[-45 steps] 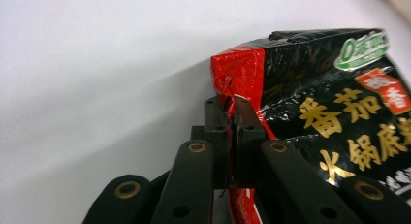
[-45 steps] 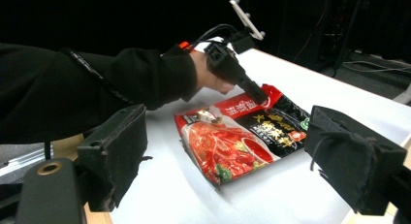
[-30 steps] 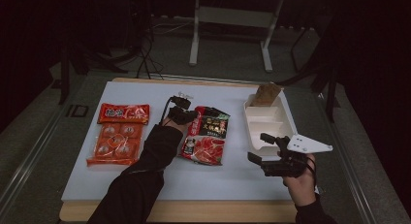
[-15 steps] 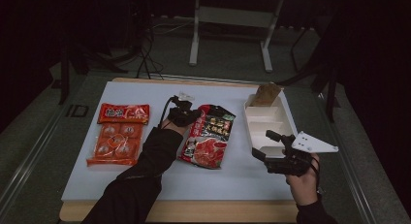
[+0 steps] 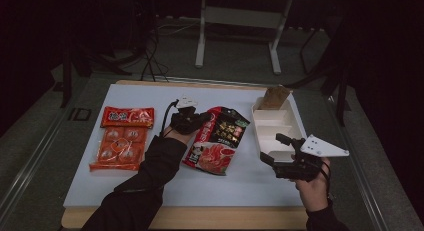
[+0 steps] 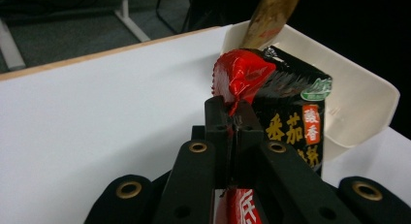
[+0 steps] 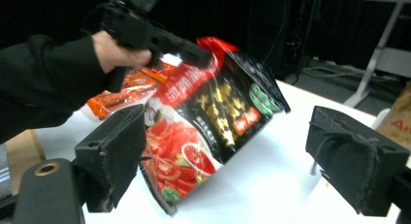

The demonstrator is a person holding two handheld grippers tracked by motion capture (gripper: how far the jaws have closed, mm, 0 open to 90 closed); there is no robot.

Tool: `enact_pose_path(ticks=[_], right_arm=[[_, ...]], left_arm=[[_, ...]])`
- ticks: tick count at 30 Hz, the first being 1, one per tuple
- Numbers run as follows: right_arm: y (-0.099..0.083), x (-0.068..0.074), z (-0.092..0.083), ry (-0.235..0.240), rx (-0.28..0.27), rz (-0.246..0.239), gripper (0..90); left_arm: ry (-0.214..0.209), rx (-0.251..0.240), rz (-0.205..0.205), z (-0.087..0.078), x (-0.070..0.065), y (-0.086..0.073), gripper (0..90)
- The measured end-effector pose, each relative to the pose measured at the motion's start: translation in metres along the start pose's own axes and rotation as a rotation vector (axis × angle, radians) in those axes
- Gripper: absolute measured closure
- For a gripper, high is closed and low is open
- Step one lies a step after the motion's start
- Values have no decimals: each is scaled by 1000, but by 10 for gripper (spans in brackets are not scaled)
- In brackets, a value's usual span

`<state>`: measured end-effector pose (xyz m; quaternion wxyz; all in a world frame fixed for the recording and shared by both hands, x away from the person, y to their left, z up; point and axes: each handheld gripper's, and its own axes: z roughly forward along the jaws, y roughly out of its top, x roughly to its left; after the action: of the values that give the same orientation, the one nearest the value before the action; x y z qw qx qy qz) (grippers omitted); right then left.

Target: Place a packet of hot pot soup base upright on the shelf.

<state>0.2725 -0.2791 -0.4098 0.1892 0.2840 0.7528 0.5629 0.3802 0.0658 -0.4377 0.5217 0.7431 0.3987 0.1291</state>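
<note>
A red and black food packet (image 5: 217, 141) hangs tilted over the middle of the white table, its lower end near the surface. My left gripper (image 5: 202, 120) is shut on the packet's red upper corner (image 6: 237, 81), which is crumpled between the jaws. In the right gripper view the packet (image 7: 208, 122) faces me, with the left gripper (image 7: 194, 52) holding its top. My right gripper (image 5: 272, 148) is open with nothing between its pads (image 7: 121, 151). It hovers at the near end of the white compartment tray (image 5: 277, 122).
A brown packet (image 5: 274, 97) leans in the tray's far compartment (image 6: 358, 103). Two orange-red snack packs (image 5: 127, 117) (image 5: 117, 148) lie on the table's left side. Table legs and cables stand on the floor beyond the far edge.
The left gripper has raised the packet's upper end and carried it a little to the right, toward the tray. The right gripper has drifted slightly right and stayed open.
</note>
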Motion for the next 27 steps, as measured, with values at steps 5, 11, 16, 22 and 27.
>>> enact_pose_path(ticks=[5,11,16,22,27], right_arm=[[-1,-1,3,0,20,19,125],[3,0,6,22,9,27,105],[4,-3,13,16,13,52,141],[14,-8,26,30,26,67,190],[17,-11,39,33,38,70,223]], left_arm=[[1,-34,8,-11,-2,2,886],[-28,-83,-6,-22,-3,0,885],[-89,-130,-19,-30,-9,-1,885],[-144,-166,-73,-34,-12,-1,884],[-197,-190,-86,-35,-18,0,884]])
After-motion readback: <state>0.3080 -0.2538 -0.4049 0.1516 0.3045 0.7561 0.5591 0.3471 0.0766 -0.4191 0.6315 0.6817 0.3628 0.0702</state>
